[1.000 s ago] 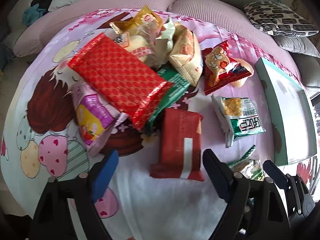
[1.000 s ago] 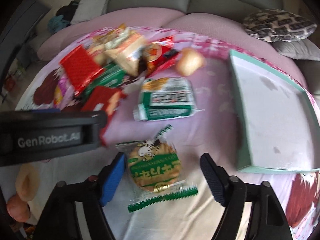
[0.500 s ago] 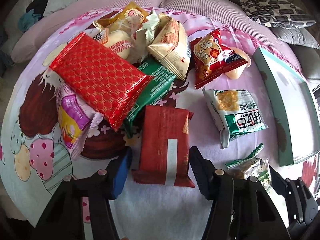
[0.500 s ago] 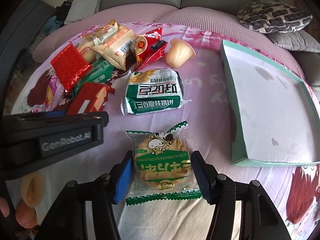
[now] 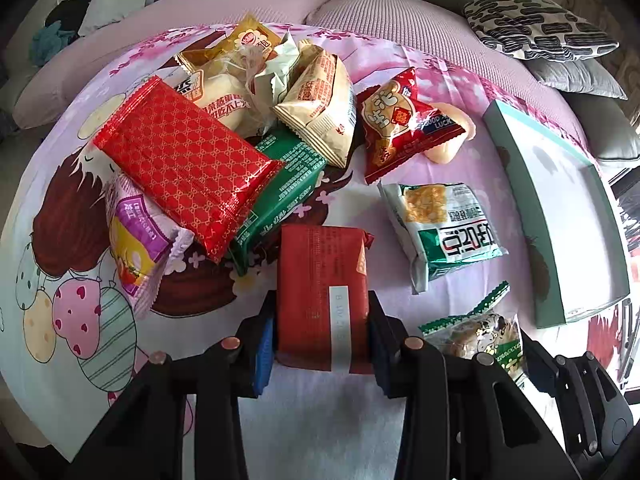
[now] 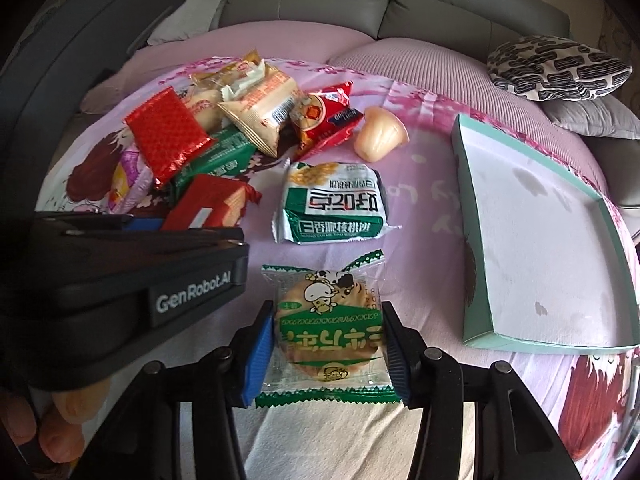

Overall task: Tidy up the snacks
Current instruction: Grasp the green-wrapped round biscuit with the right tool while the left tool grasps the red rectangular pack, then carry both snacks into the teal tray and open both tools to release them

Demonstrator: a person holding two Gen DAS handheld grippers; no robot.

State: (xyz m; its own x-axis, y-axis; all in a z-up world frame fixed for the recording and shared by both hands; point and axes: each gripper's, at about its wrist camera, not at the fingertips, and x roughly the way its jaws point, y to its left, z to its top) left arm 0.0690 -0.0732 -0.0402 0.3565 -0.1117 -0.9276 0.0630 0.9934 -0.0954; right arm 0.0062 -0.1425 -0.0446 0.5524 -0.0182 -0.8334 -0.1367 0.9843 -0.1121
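Snacks lie scattered over the pink cartoon-print sheet (image 5: pixel 60 184), most heaped toward its far left corner. We are at the pick-up step on both sides. Our left gripper (image 5: pixel 320 332) has its jaws closing around the dark red packet (image 5: pixel 322 280) at the near edge, blue pads at both long sides, seemingly just meeting the wrapper. Our right gripper (image 6: pixel 326 350) is closing too, with the round cookie packet (image 6: pixel 326 320) between its pads, which touch the clear wrapper's edges.

Next, we judge, each grip must firm up without crushing, then lift and carry rightward to the teal tray (image 6: pixel 470 264) at the sheet's right edge. That tray holds nothing yet; only faint marks show on its white floor. The green-and-white packet (image 6: pixel 334 208) and jelly cup (image 6: pixel 380 134) wait mid-sheet, beside it.
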